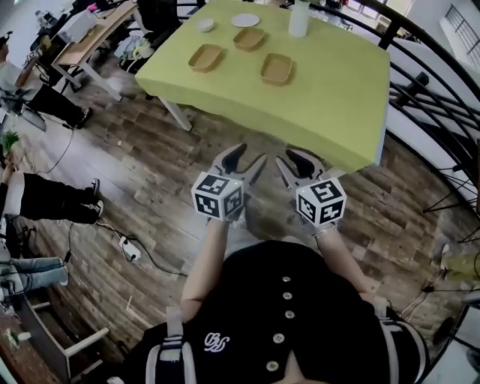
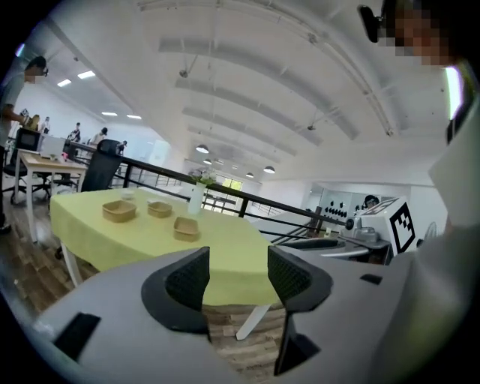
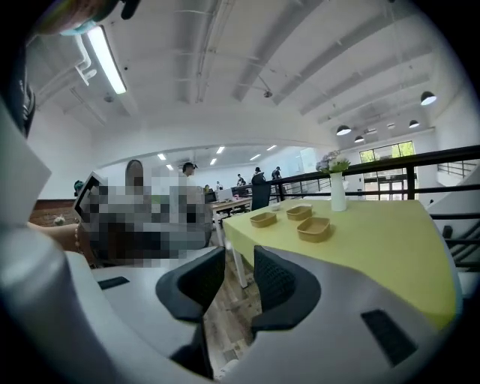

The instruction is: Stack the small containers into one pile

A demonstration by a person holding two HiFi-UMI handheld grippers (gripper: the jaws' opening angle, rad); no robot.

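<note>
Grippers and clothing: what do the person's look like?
The left gripper and right gripper are grey with black textured pads, each carrying a white cube of black square markers. The person wears a black buttoned top.

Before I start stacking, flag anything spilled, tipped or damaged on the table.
Nothing stands out. The three brown containers sit upright and apart on the yellow-green table, near a white plate, small bowl and upright vase.
</note>
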